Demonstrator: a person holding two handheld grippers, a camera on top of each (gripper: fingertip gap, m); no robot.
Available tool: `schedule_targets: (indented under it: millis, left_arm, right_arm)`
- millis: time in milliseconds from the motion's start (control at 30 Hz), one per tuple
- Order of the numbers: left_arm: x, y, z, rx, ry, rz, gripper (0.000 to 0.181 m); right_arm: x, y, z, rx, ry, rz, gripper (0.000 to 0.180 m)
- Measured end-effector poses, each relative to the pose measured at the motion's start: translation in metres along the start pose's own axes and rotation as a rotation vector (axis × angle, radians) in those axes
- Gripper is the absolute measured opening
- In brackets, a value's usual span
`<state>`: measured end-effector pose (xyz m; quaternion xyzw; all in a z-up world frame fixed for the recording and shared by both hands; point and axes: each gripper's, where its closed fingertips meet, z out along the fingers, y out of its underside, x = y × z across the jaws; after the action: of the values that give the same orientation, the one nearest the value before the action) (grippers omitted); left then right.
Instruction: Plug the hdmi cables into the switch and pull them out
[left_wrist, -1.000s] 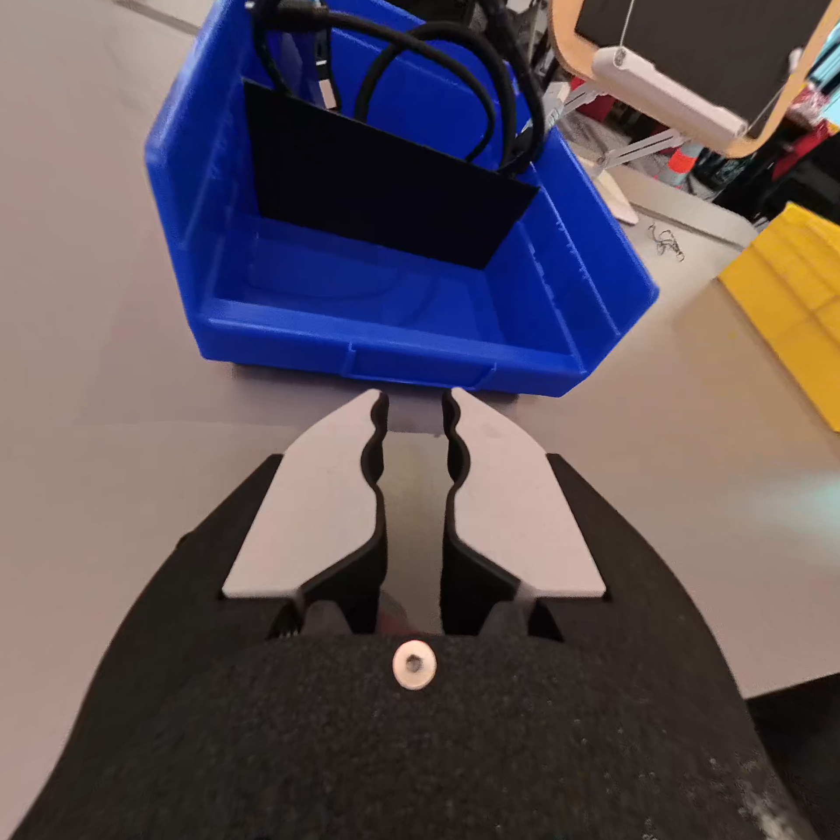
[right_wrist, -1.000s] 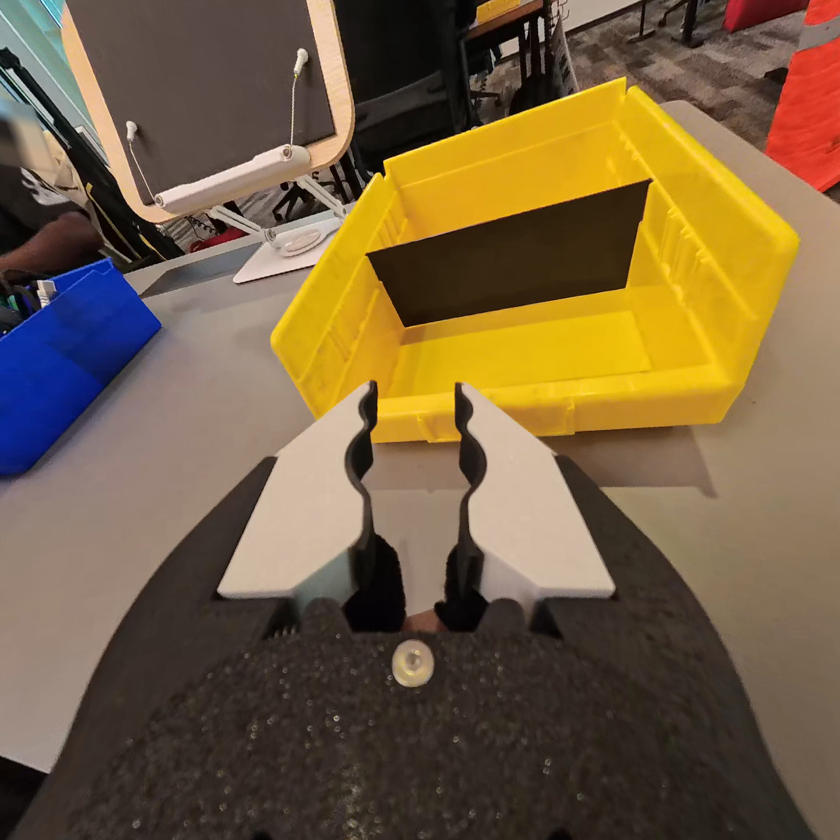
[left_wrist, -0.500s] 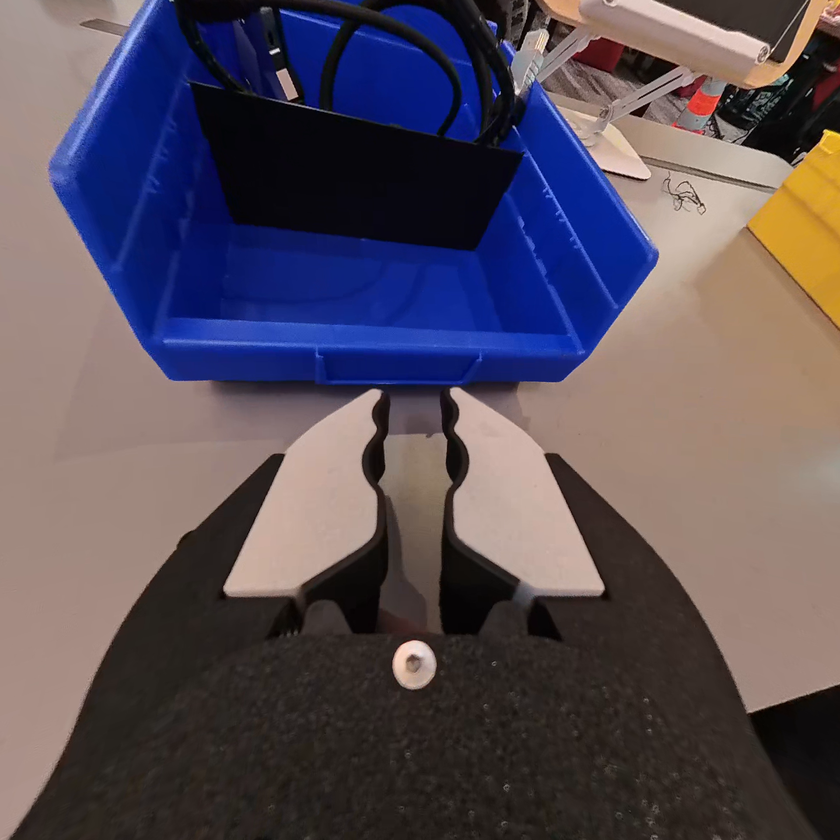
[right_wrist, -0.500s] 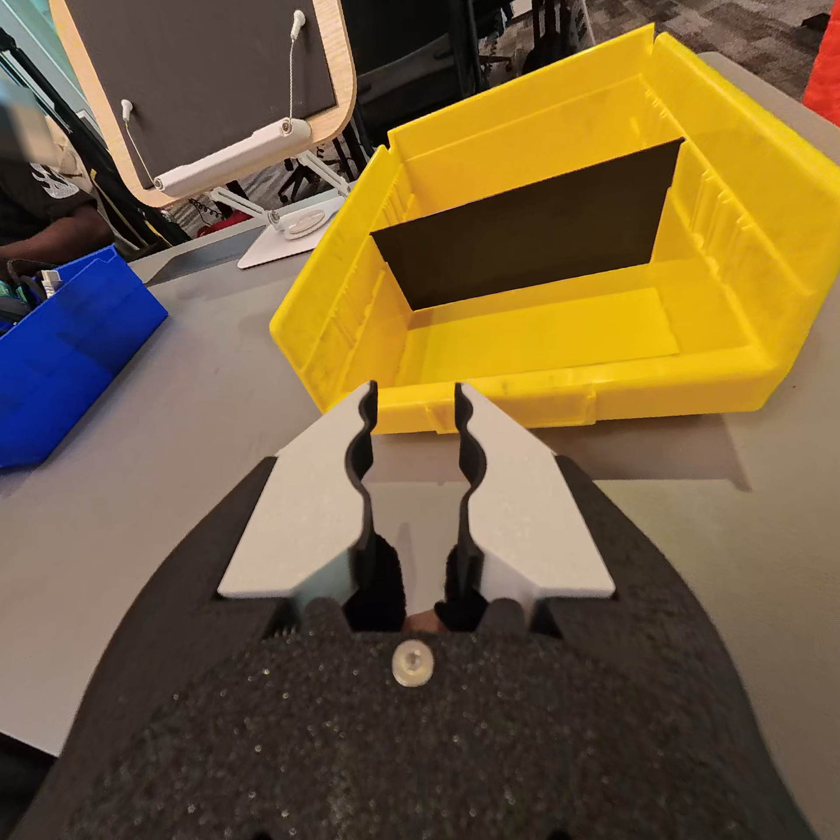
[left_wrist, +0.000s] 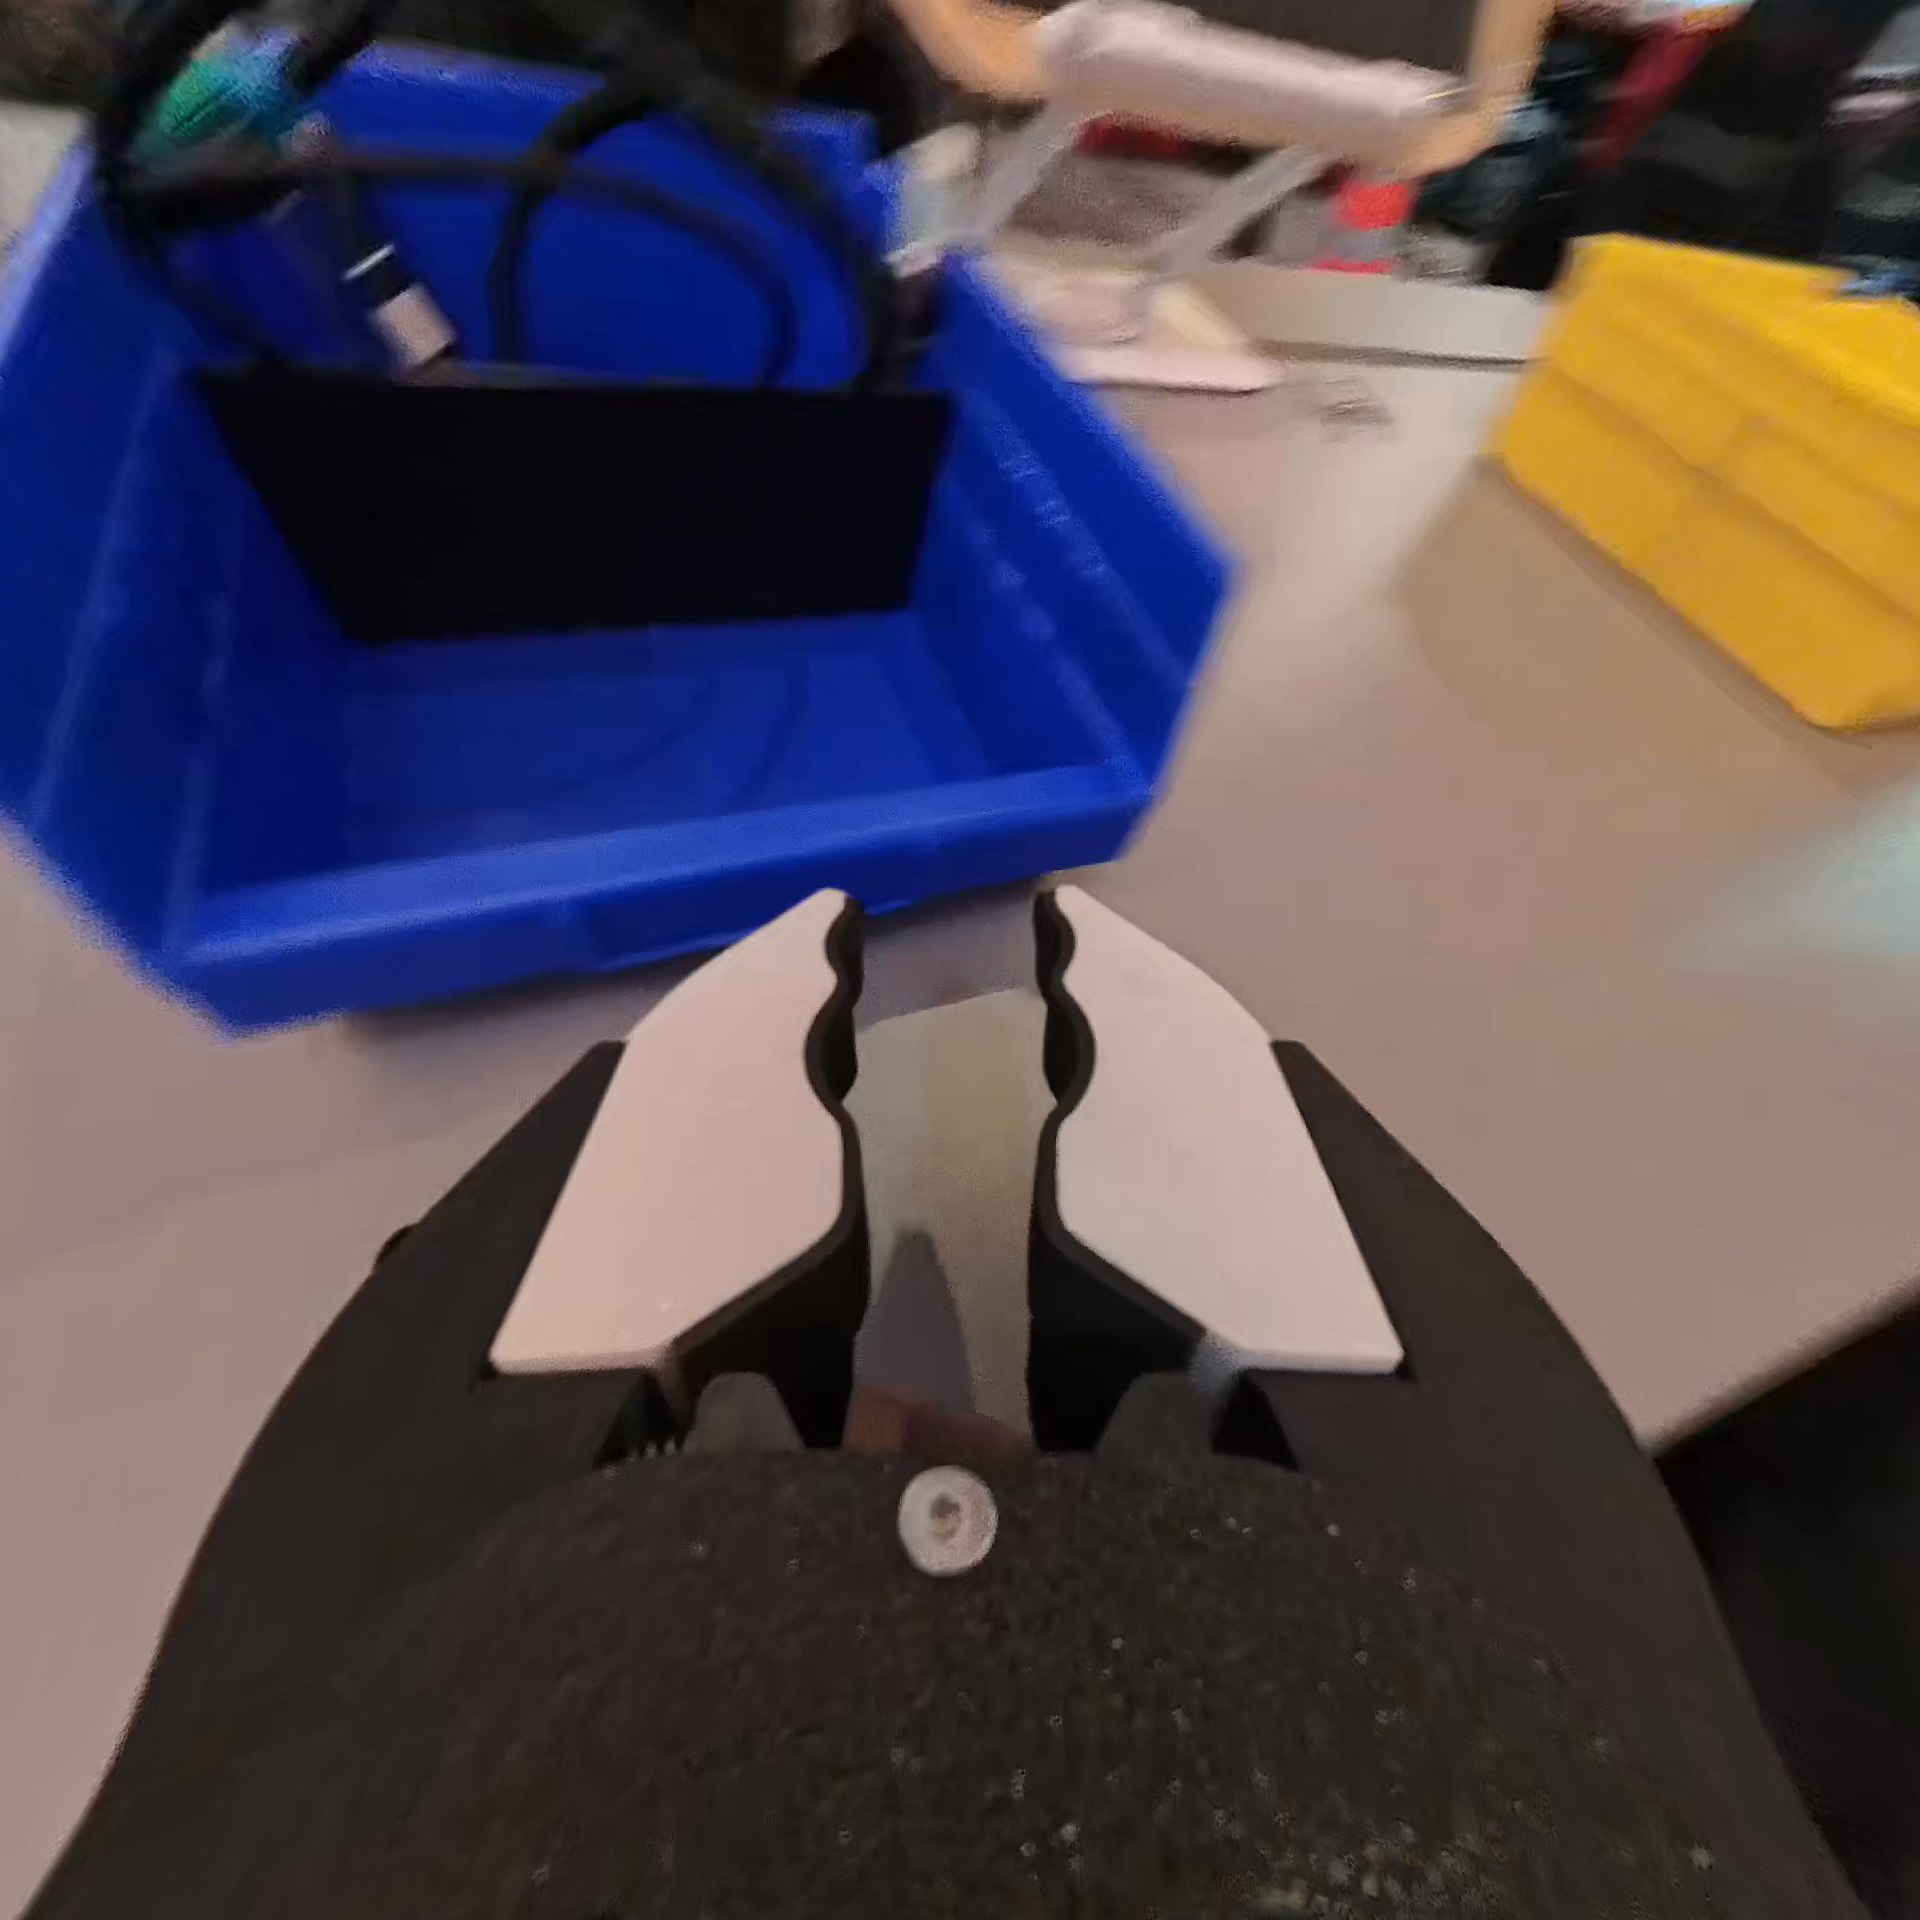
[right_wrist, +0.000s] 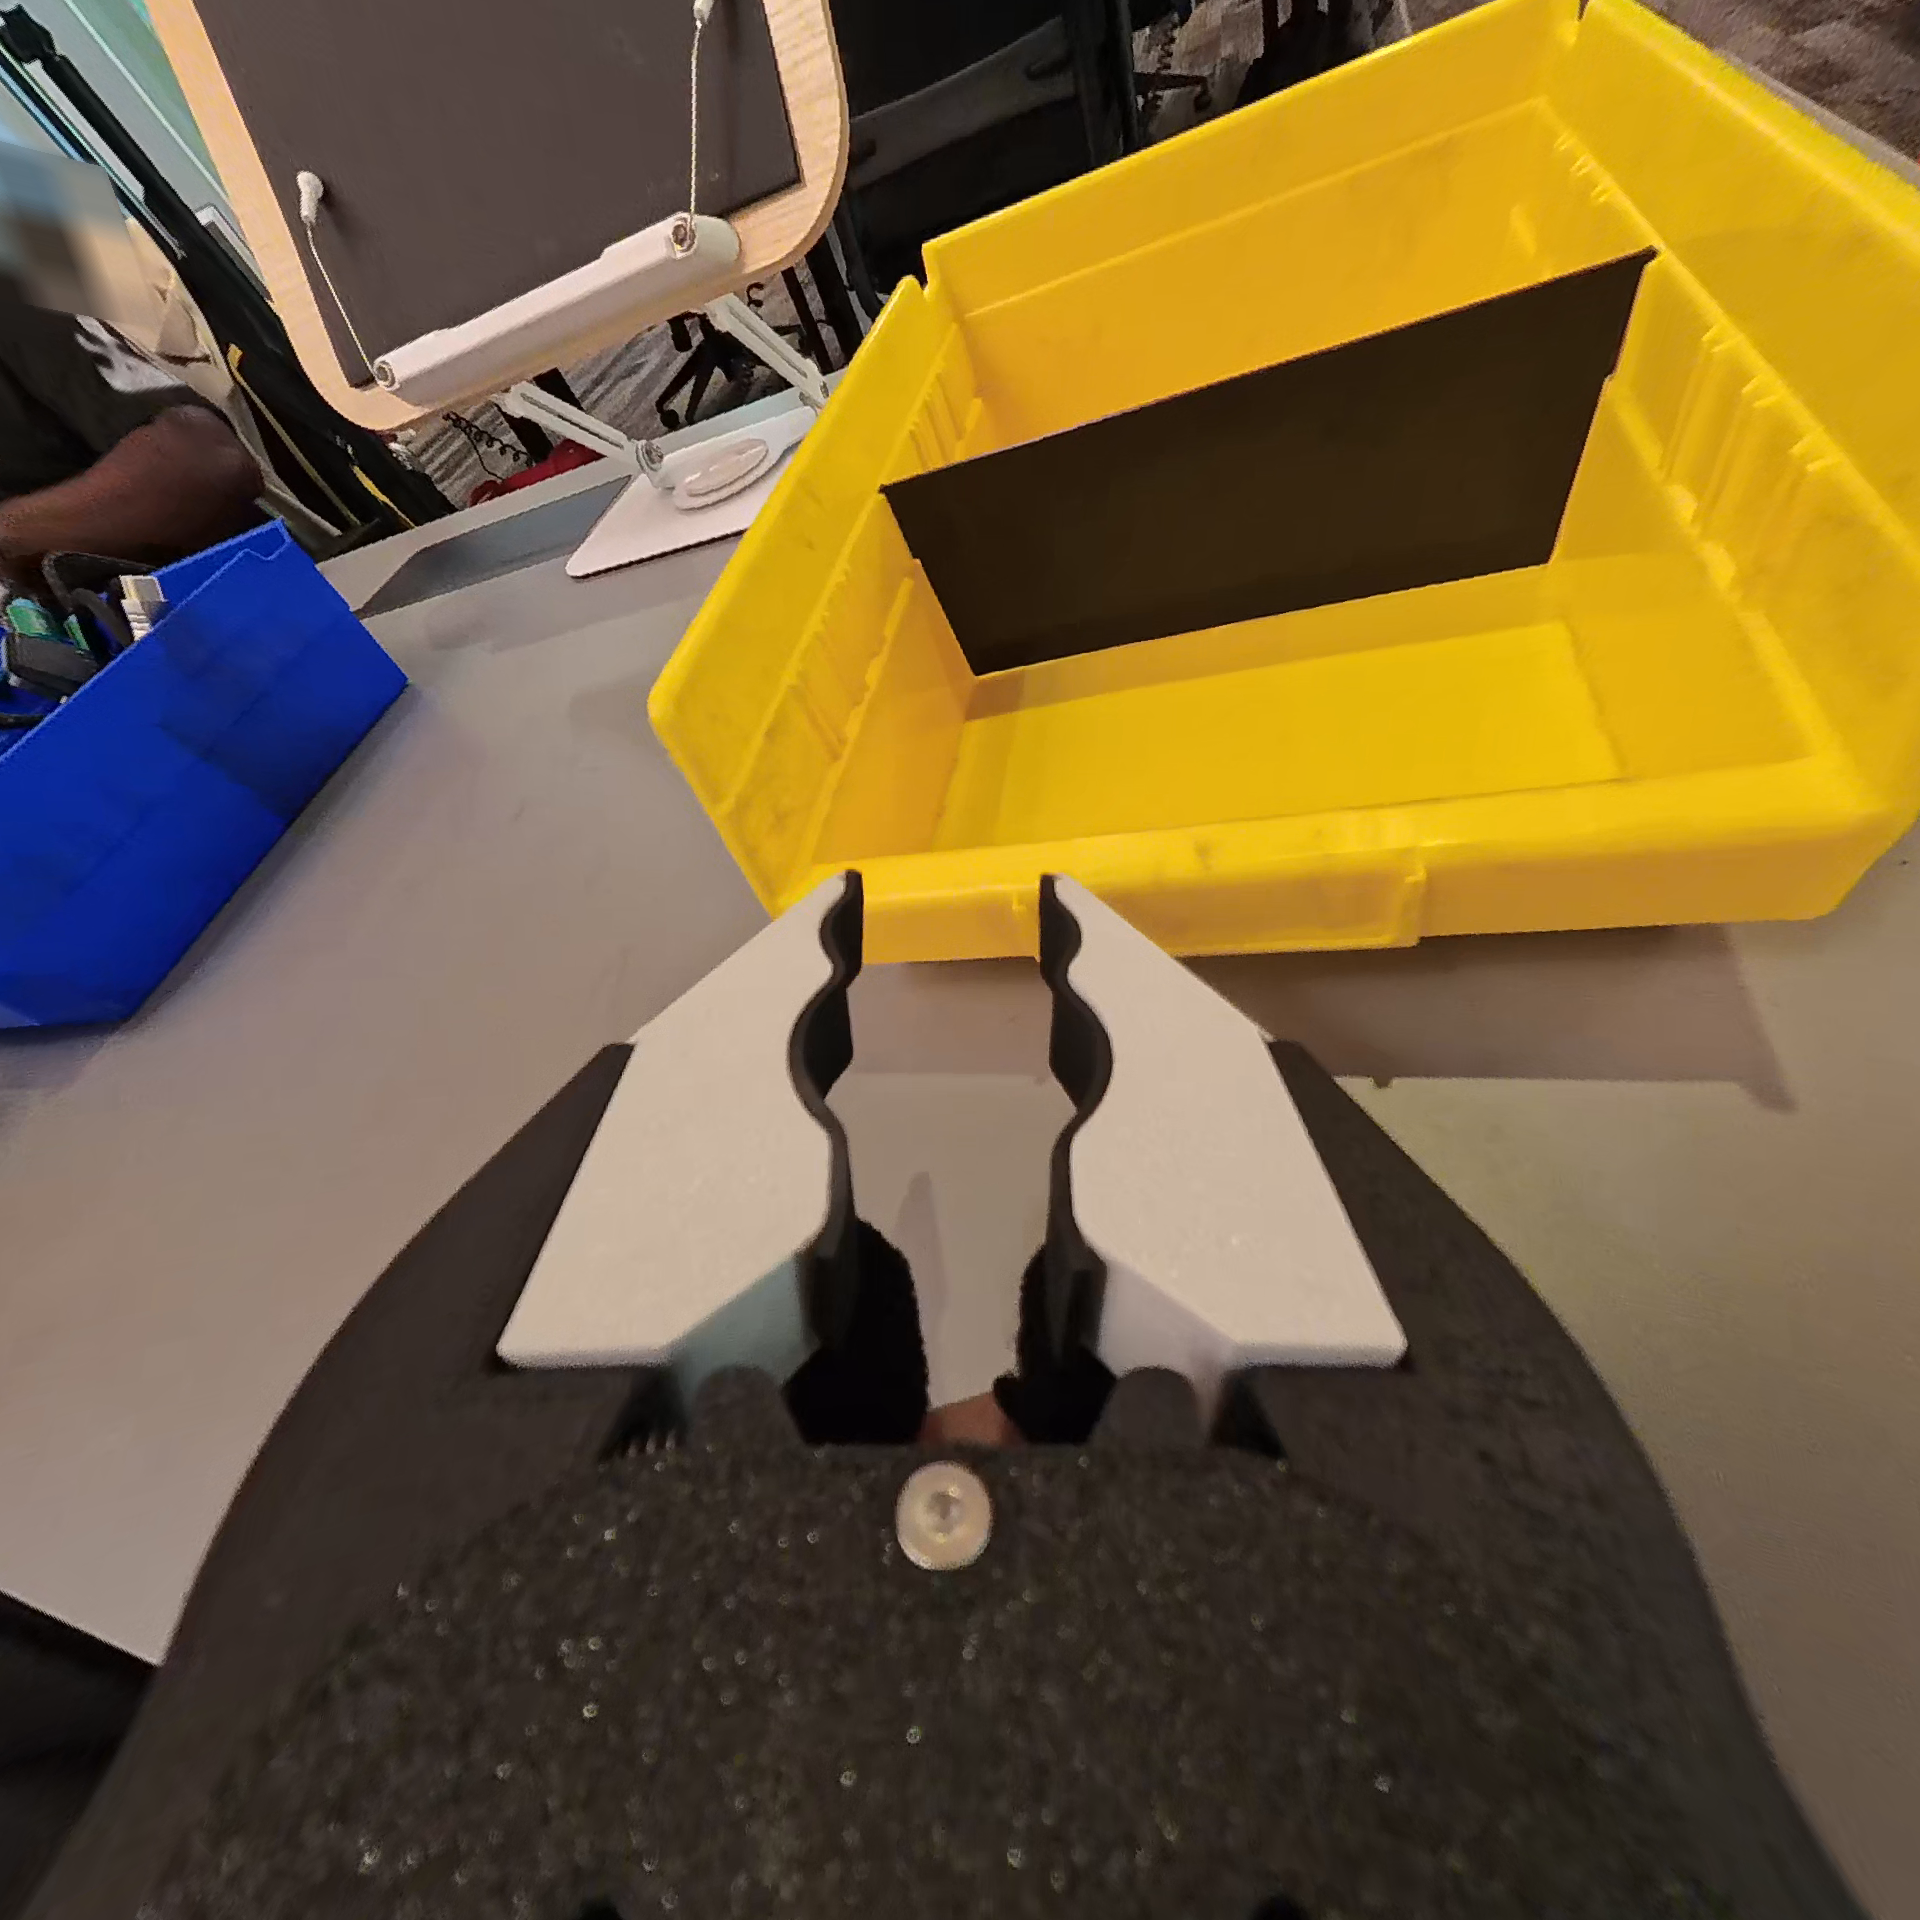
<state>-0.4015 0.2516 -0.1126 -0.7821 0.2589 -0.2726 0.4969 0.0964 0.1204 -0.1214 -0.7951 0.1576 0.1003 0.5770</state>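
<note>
A blue bin (left_wrist: 644, 883) stands on the grey table, split by a black divider (left_wrist: 582, 509). Black HDMI cables (left_wrist: 665, 208) with a silver plug (left_wrist: 410, 327) are coiled in its rear compartment; its front compartment holds nothing. My left gripper (left_wrist: 948, 925) is open and empty, just short of the bin's front wall. My right gripper (right_wrist: 950, 899) is open and empty in front of a yellow bin (right_wrist: 1143, 904) with a black divider (right_wrist: 1247, 468). I see nothing in the yellow bin. The blue bin also shows in the right wrist view (right_wrist: 156, 769). No switch is in view.
A wood-framed dark board on a white stand (right_wrist: 665, 488) stands behind the bins. A person's arm (right_wrist: 114, 478) is at the far left behind the blue bin. The yellow bin shows at the right of the left wrist view (left_wrist: 1714, 499). Grey table (right_wrist: 416, 935) lies between the bins. The left gripper's tips are roughly 55 cm from the right gripper's.
The left wrist view has swung right and is blurred by motion; the blue bin now sits left of centre. The right gripper has moved closer to the yellow bin. Both stay open.
</note>
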Motion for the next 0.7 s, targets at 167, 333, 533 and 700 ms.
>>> schedule_targets:
  millis: [167,333,533,700]
  left_arm:
    - [0.058,-0.011,-0.028,-0.04,0.364,0.21,0.043]
    - [0.043,-0.064,-0.04,-0.018,0.297,0.377,0.045]
    - [0.0,-0.134,-0.025,-0.053,0.186,0.521,0.046]
    - [-0.085,-0.156,0.027,-0.259,-0.059,0.708,0.044]
  right_arm:
    - [0.0,0.003,0.0,-0.009,-0.001,0.003,0.033]
    - [-0.003,0.005,0.001,-0.016,-0.017,0.019,0.033]
    - [-0.016,0.008,0.0,-0.022,-0.052,0.005,0.033]
    - [-0.02,0.011,0.005,-0.04,-0.037,-0.065,0.033]
